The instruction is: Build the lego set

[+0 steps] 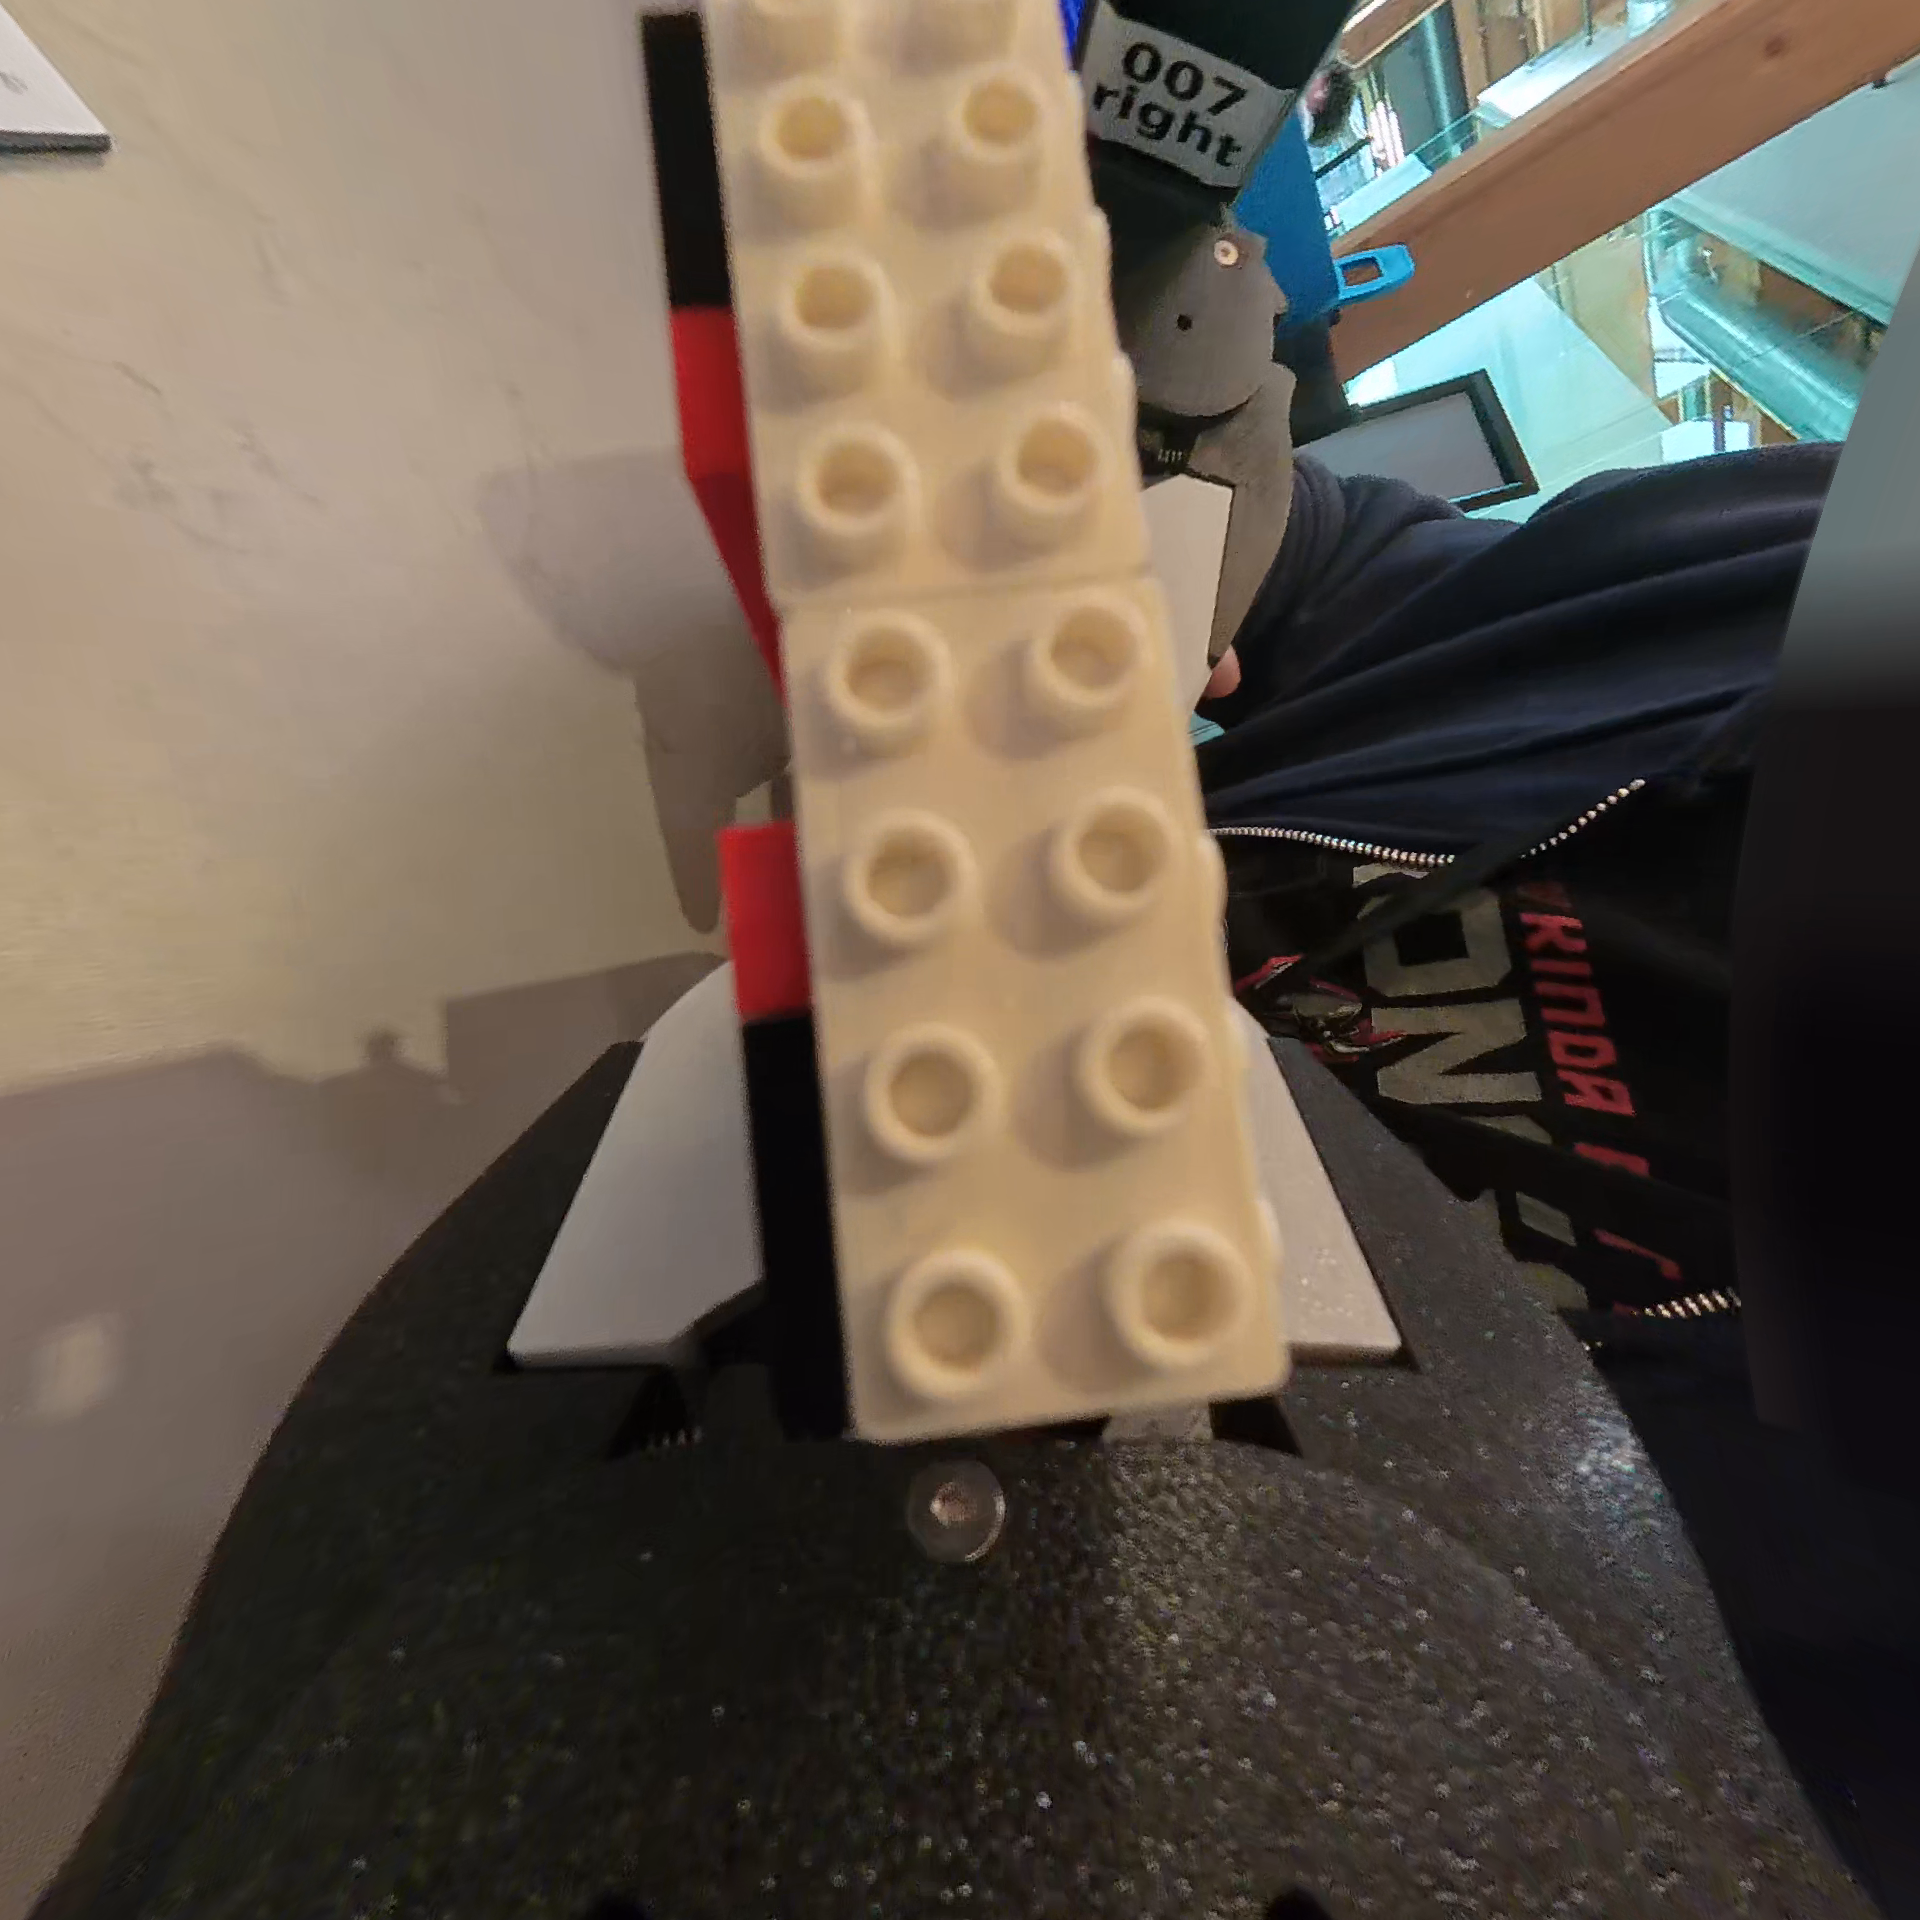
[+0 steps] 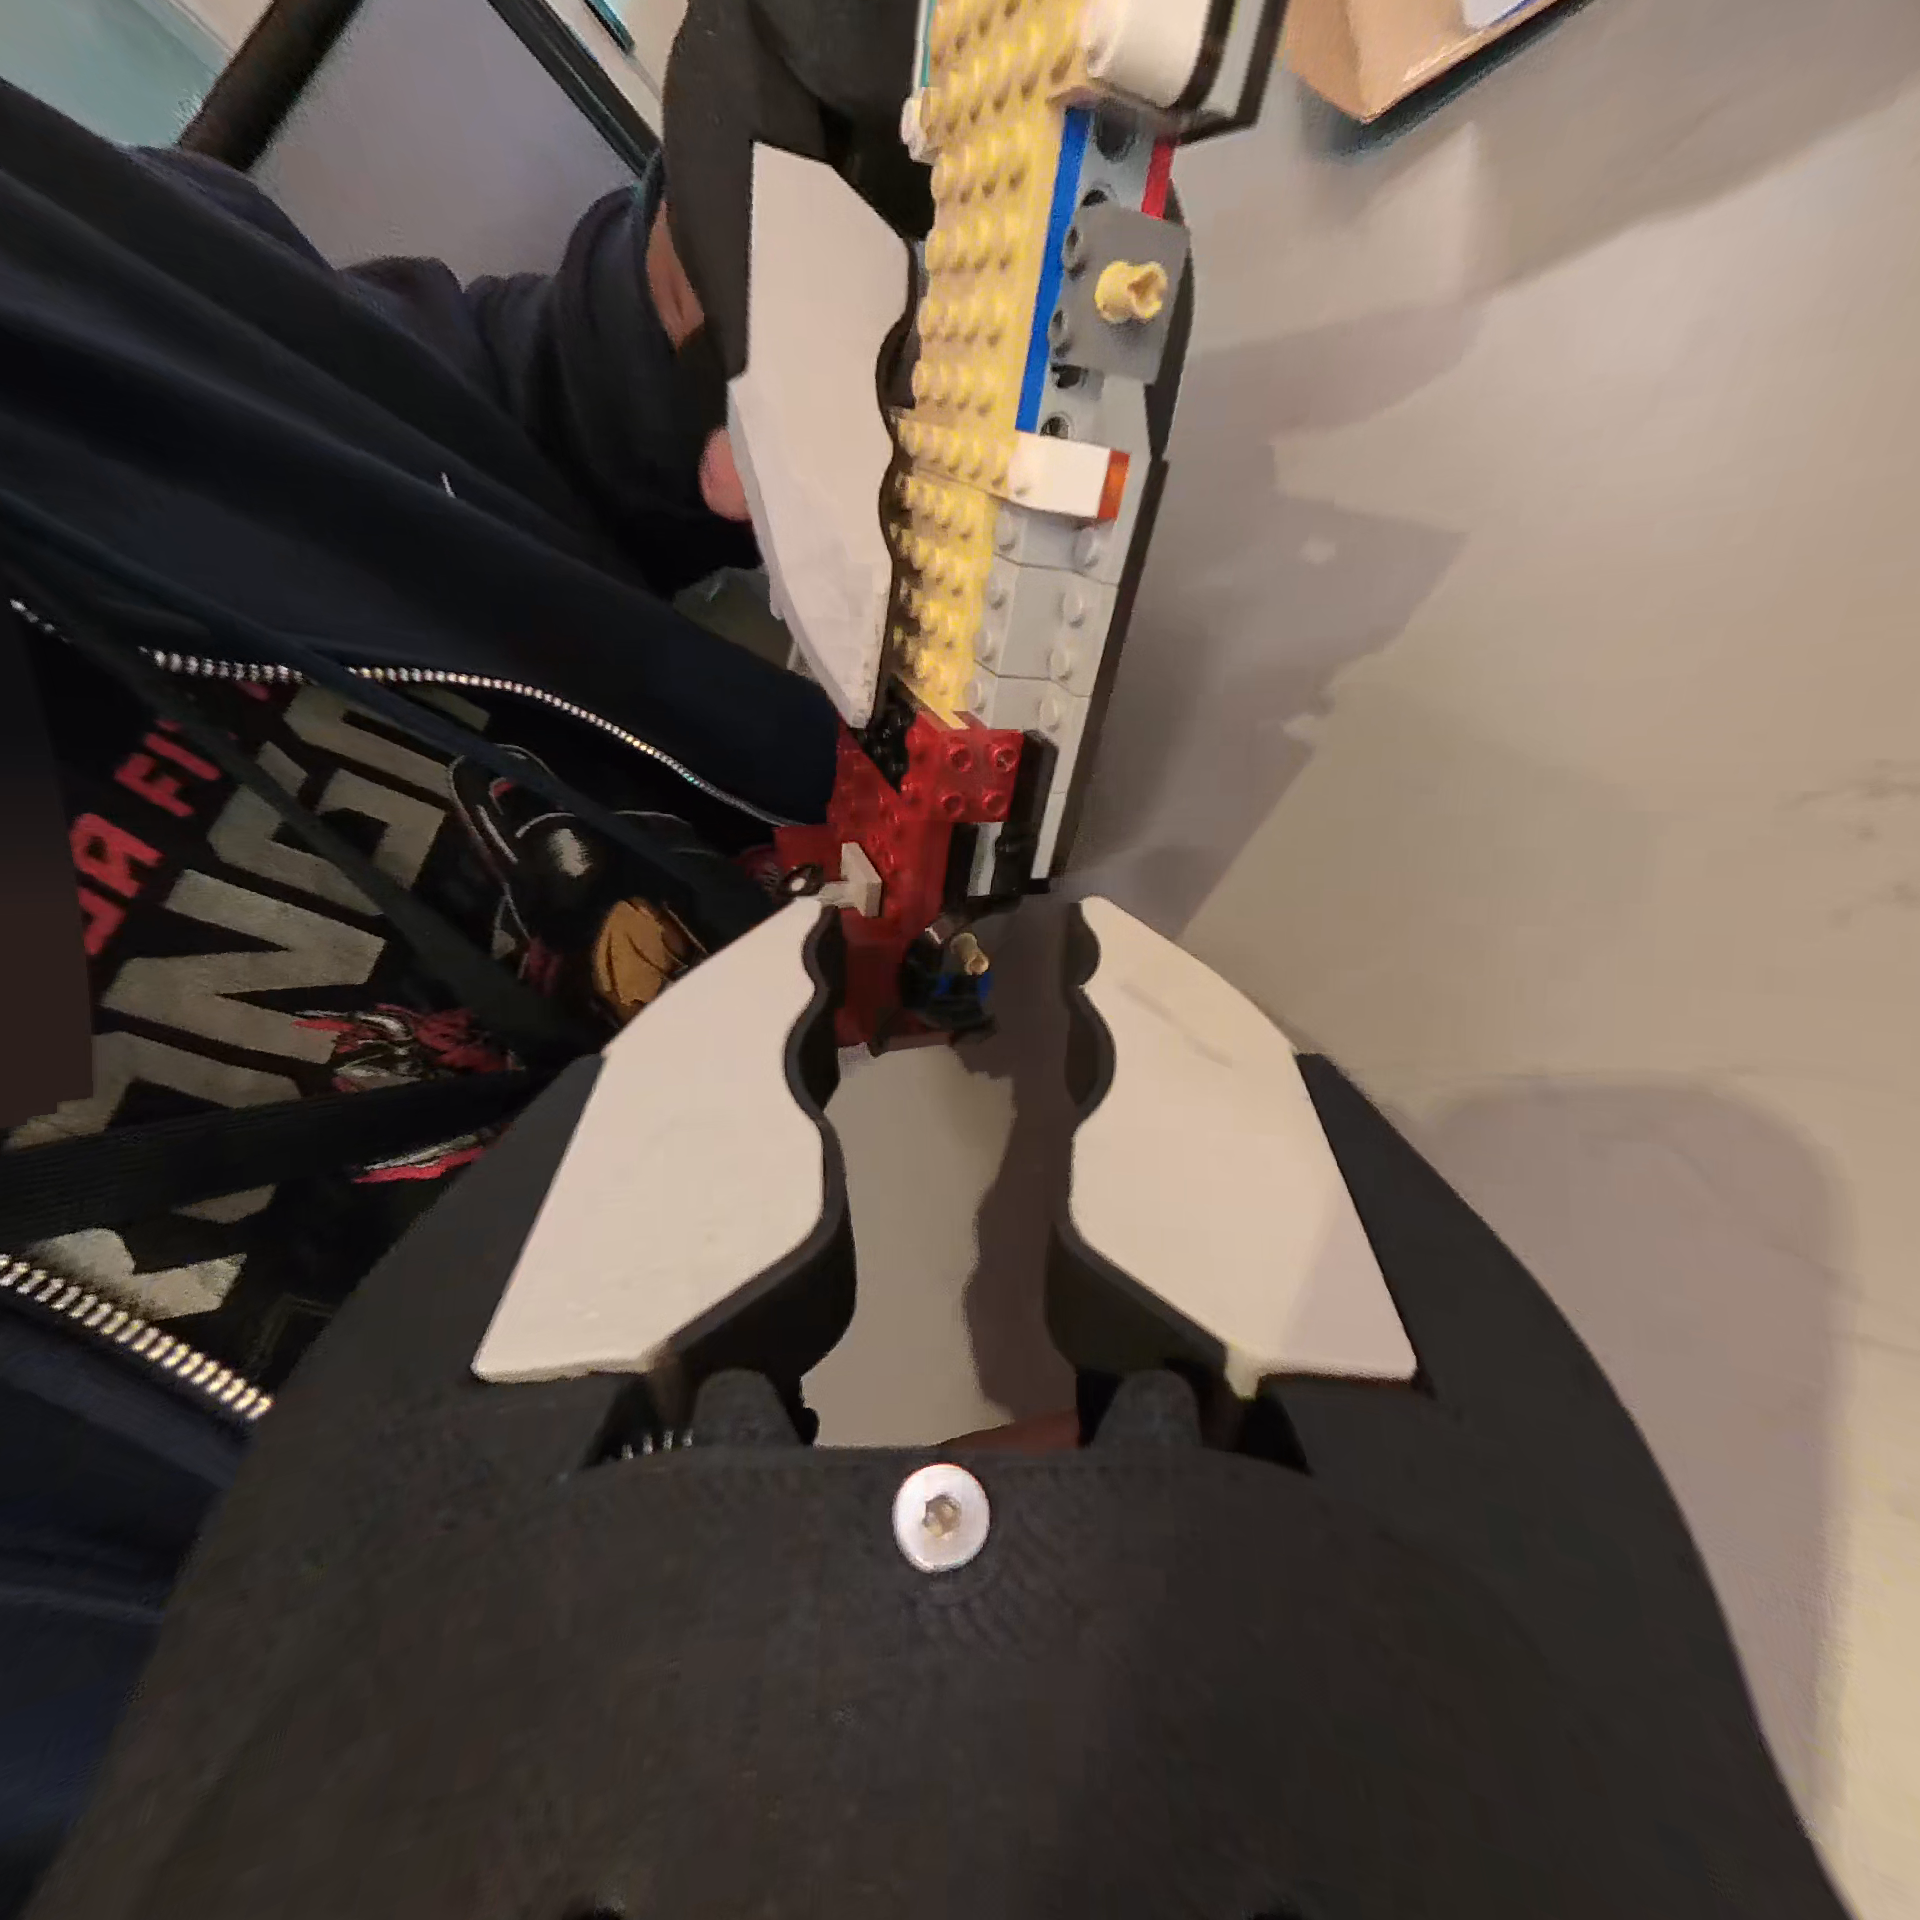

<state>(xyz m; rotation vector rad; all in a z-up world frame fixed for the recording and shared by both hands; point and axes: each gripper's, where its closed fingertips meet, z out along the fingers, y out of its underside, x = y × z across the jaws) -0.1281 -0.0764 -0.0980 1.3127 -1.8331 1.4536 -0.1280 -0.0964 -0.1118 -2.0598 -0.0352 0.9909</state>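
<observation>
Left wrist view: a long brick model (image 1: 997, 727) fills the frame, its cream studded plates facing the lens, red and black plates stacked along its left edge. It runs lengthwise down between my left gripper's (image 1: 987, 1039) fingers, whose grey pads show on both sides; the model hides the tips, so actual pad contact I cannot tell. Beyond it, top right, the other gripper's grey fingers (image 1: 1236, 436) and a person's dark zipped jacket (image 1: 1558, 675). Right wrist view: my right gripper (image 2: 940, 935) stands spread, pinching nothing; the model's red end (image 2: 904, 831) reaches in between the fingertips, close against the left pad (image 2: 727, 1091), with open space toward the right pad. Farther up, tan plates (image 2: 956, 416) and grey bricks, flanked by the left gripper's pad (image 2: 821, 436). Judgement: light, rigid plastic, smooth-sided; press-fit joints likely to separate under bending. Best held across the flat side faces, near mid-length.
</observation>
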